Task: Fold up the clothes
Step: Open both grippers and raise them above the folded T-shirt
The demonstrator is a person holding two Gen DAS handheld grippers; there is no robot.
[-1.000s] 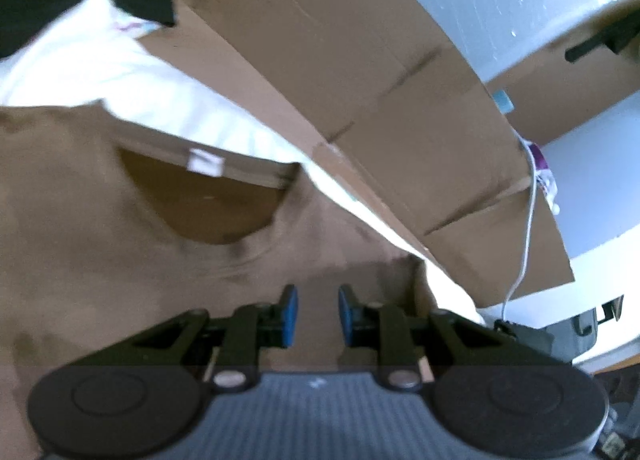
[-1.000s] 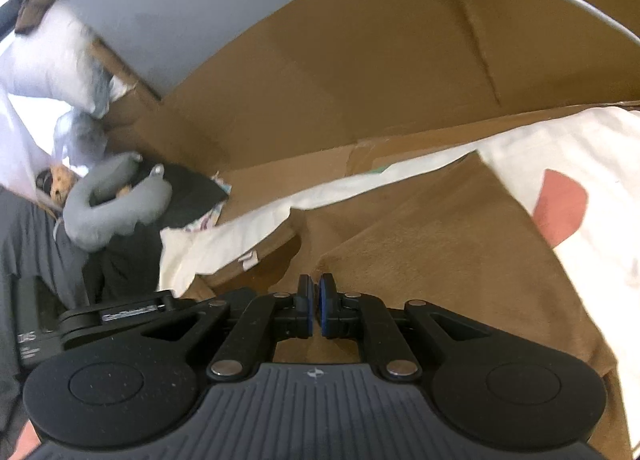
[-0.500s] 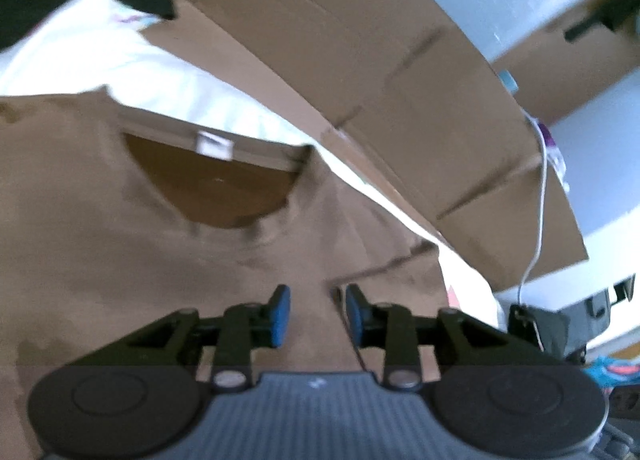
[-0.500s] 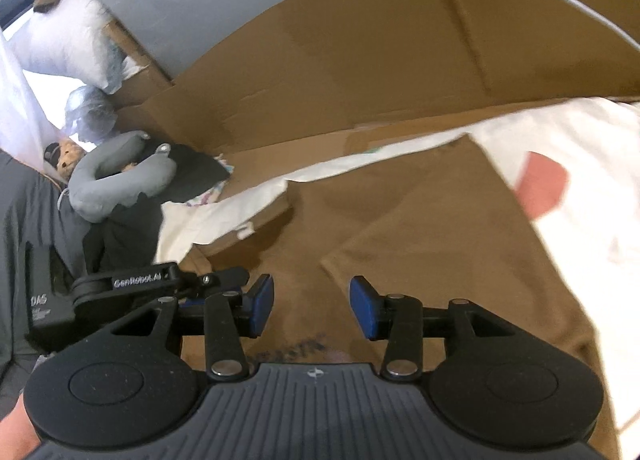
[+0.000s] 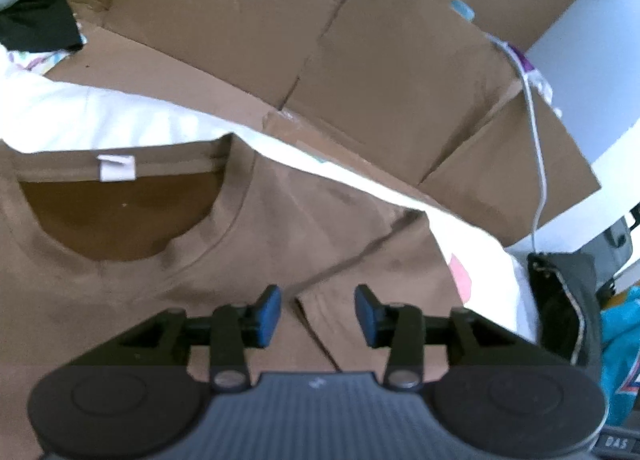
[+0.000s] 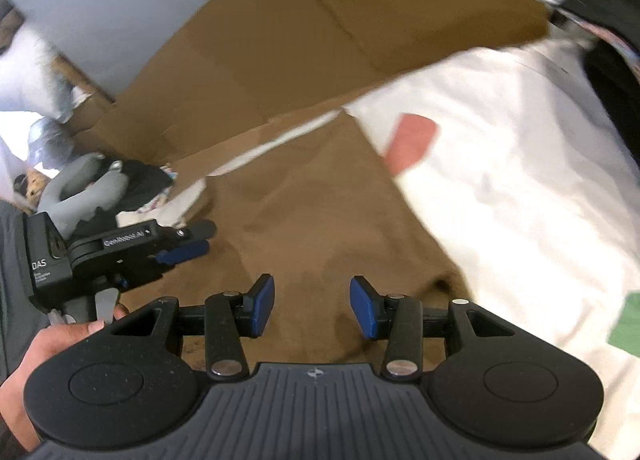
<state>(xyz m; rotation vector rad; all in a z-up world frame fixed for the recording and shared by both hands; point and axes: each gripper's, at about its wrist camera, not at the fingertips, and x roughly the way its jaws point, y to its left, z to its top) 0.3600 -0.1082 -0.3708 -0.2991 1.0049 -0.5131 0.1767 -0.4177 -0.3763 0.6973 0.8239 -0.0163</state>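
Note:
A brown T-shirt (image 5: 320,227) lies flat on a white sheet, its round neckline with a white label (image 5: 117,167) at the left of the left wrist view. One sleeve is folded in over the chest. My left gripper (image 5: 316,314) hovers over the folded sleeve's edge, jaws opening, nothing pressed between the pads. In the right wrist view the same brown T-shirt (image 6: 320,211) spreads under my right gripper (image 6: 312,306), which stands open and empty. The left gripper (image 6: 188,238), held by a hand (image 6: 48,344), shows at that view's left.
Flattened cardboard (image 5: 360,59) stands along the far side. The white sheet (image 6: 520,179) with a pink patch lies right of the shirt. A grey neck pillow (image 6: 80,191) and dark clothes sit at the far left. A dark bag (image 5: 568,300) and a white cable (image 5: 536,115) are to the right.
The right gripper has let go of the shirt and opened, then moved sideways over it. The left gripper's jaws have widened as it drew back from the neckline over the folded sleeve.

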